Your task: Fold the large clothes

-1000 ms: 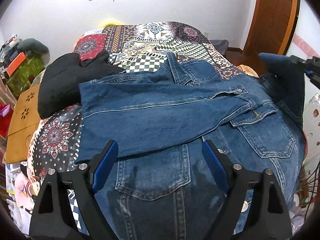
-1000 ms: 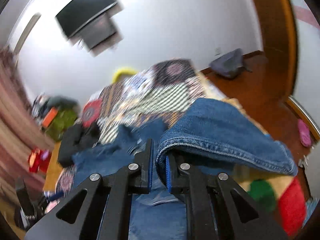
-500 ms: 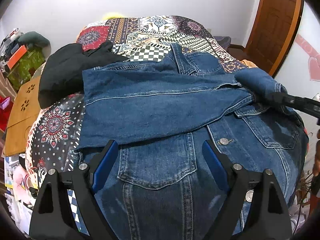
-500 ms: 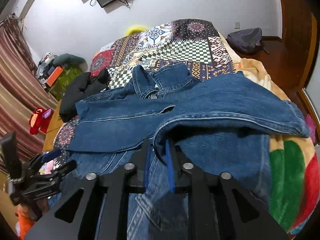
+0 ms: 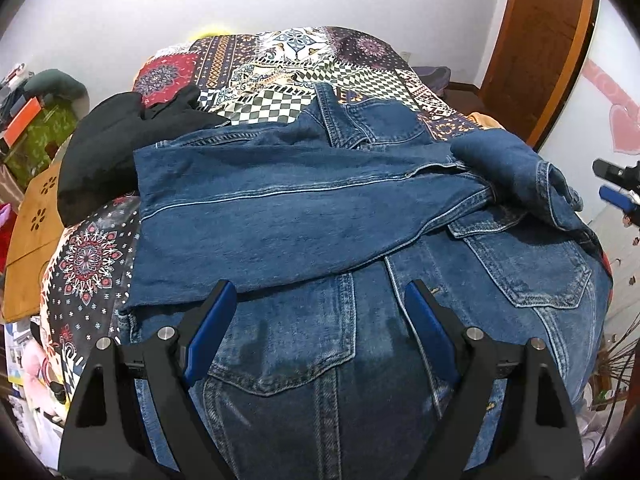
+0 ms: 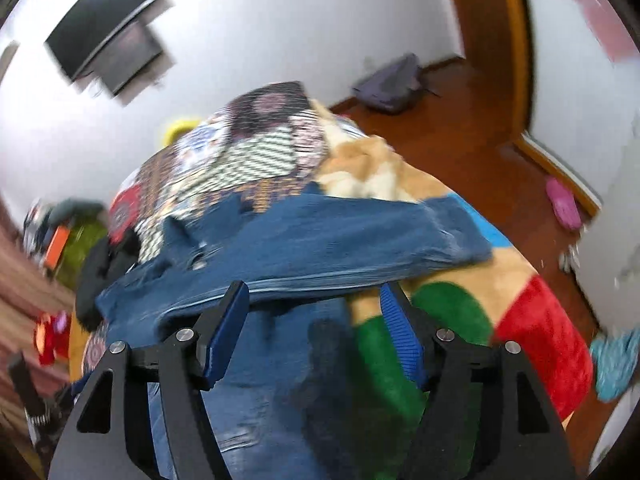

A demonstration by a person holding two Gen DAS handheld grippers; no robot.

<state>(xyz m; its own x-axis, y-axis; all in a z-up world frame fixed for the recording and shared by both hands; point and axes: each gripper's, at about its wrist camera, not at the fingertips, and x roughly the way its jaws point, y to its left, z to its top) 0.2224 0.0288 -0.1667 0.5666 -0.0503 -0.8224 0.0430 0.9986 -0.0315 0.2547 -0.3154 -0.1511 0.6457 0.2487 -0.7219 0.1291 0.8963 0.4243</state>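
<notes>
White walls close the far side of the room, with a brown wooden door (image 5: 540, 40) at far right and a dark screen (image 6: 104, 44) mounted high on the wall. Below them a patchwork bedspread (image 5: 288, 64) covers the bed, and a denim jacket (image 5: 360, 340) lies spread across its near part, chest pockets facing up. One sleeve (image 5: 280, 220) is folded across the jacket's front from the right side toward the left. A black garment (image 5: 108, 148) sits bunched at the jacket's far left, touching it. The left gripper (image 5: 320, 328) hovers over the near denim with its blue-padded fingers spread wide, holding nothing. The right gripper (image 6: 314, 320) is likewise spread apart and empty, over the jacket's right edge; its view is motion-blurred.
</notes>
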